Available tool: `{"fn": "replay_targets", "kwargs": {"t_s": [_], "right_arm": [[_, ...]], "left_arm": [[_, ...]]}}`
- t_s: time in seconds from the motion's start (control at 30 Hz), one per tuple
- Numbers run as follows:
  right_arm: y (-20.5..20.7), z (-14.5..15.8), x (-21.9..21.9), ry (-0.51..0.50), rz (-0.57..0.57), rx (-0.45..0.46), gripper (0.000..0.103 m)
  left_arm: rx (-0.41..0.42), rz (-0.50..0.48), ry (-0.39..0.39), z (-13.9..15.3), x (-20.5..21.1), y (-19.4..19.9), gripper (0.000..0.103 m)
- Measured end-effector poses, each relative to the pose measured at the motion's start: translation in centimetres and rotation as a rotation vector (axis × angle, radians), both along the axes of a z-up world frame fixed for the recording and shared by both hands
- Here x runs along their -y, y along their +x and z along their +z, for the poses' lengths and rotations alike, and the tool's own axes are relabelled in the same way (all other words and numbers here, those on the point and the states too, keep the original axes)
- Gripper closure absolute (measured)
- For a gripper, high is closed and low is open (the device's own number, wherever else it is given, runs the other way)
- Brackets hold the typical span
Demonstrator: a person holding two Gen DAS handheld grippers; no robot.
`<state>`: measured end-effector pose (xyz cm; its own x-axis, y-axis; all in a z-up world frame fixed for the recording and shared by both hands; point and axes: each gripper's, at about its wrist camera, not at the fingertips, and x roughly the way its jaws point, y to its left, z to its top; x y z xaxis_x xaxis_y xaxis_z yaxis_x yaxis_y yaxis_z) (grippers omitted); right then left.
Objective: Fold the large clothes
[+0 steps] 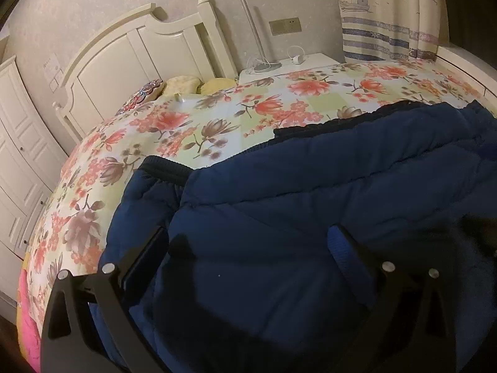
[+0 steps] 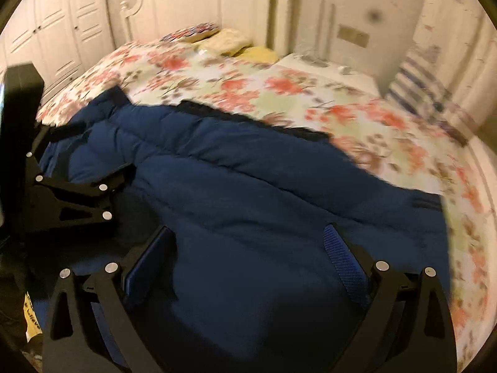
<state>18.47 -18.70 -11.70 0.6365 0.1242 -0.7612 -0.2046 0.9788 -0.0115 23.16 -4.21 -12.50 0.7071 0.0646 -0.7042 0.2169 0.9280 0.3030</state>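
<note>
tongs (image 1: 248,248) spread over navy padded coat (image 1: 295,202); floral bedspread (image 1: 186,118) beneath

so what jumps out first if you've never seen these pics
A big navy padded coat sprawls across the near side of the bed, dark against the bright floral quilt. Both grippers hang over it with jaws wide apart, the left gripper and the right gripper. Behind stands a white headboard.

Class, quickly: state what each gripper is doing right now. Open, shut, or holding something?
Left gripper: open, holding nothing, above the padded navy-blue jacket.
Right gripper: open, holding nothing, above the same jacket.
</note>
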Motion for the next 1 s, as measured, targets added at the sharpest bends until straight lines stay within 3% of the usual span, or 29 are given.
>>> {"fn": "replay_targets", "kwargs": {"t_s": [0.17, 0.27, 0.43, 0.57, 0.67, 0.8, 0.9, 1.0], "right_arm": [[-2.8, 0.5, 5.7, 0.034, -0.130, 0.030, 0.009], [-2.8, -1.9, 9.1, 0.199, -0.154, -0.015, 0.006], [-2.1, -2.3, 8.1, 0.143, -0.151, -0.027, 0.004], [-3.1, -1.7, 9.2, 0.191, -0.166, -0.007, 0.006], [-7.4, 0.7, 9.7, 0.258, -0.156, 0.115, 0.006], [-14.2, 2.7, 10.5, 0.380, -0.081, 0.208, 0.005], [-20.3, 1.5, 11.5, 0.405, -0.070, 0.220, 0.005], [-25.3, -1.2, 12.2, 0.460, -0.076, 0.169, 0.005]], "left_arm": [[-0.008, -0.001, -0.013, -0.1, -0.3, 0.0, 0.002], [-0.011, -0.003, -0.023, -0.1, -0.3, 0.0, 0.002], [-0.012, 0.000, -0.019, -0.2, -0.4, 0.1, 0.002], [-0.021, -0.001, -0.019, -0.2, -0.4, 0.2, 0.002], [-0.031, 0.000, -0.033, -0.3, -0.6, 0.2, 0.002], [-0.032, 0.002, -0.036, -0.3, -0.7, 0.3, 0.002], [-0.023, 0.004, -0.025, -0.3, -0.6, 0.2, 0.002], [-0.017, 0.007, -0.020, -0.3, -0.5, 0.1, 0.002]]}}
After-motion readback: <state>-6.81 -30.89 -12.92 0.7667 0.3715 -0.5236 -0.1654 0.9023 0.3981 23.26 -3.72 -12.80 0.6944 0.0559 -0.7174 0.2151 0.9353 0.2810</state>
